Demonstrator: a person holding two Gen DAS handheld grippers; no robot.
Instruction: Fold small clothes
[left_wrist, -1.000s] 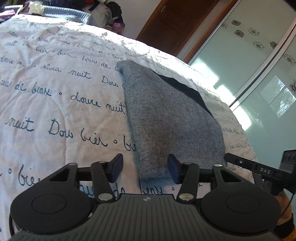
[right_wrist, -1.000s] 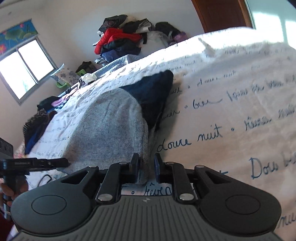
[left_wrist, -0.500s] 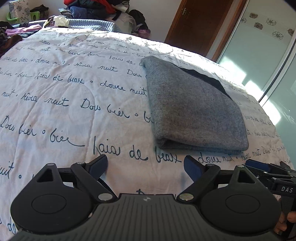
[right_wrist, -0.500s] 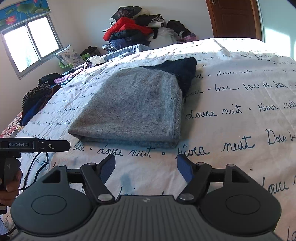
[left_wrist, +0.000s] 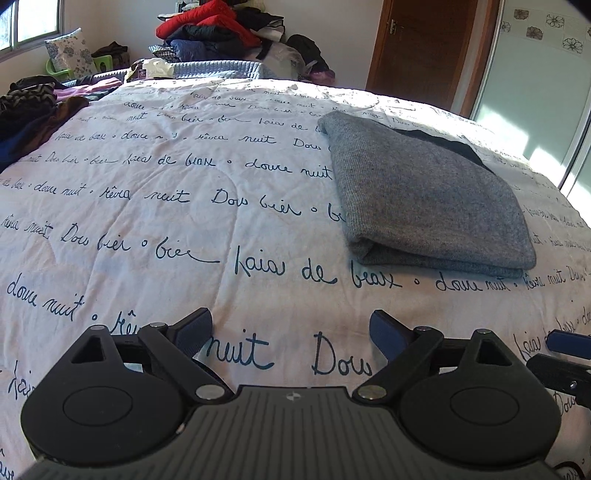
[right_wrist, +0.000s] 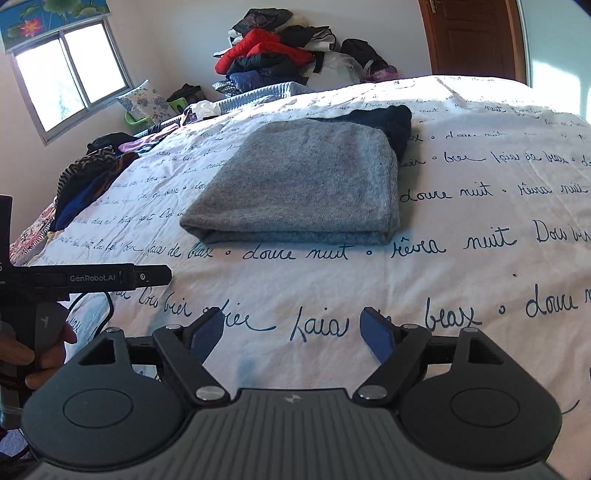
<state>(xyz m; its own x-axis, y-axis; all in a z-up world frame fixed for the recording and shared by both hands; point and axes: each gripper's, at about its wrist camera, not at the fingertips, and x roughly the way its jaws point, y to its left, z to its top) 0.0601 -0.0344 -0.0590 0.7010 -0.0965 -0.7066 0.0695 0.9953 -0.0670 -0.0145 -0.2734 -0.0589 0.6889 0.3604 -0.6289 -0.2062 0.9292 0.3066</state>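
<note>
Grey knit garment (left_wrist: 424, 199) lies folded flat on the script-printed bedspread (left_wrist: 147, 206), long axis running away from the cameras, folded edge nearest. A dark garment (right_wrist: 388, 118) is tucked under its far end. Left gripper (left_wrist: 291, 332) and right gripper (right_wrist: 291, 328) hover level near the garment's folded edge, jaws spread, empty.
</note>
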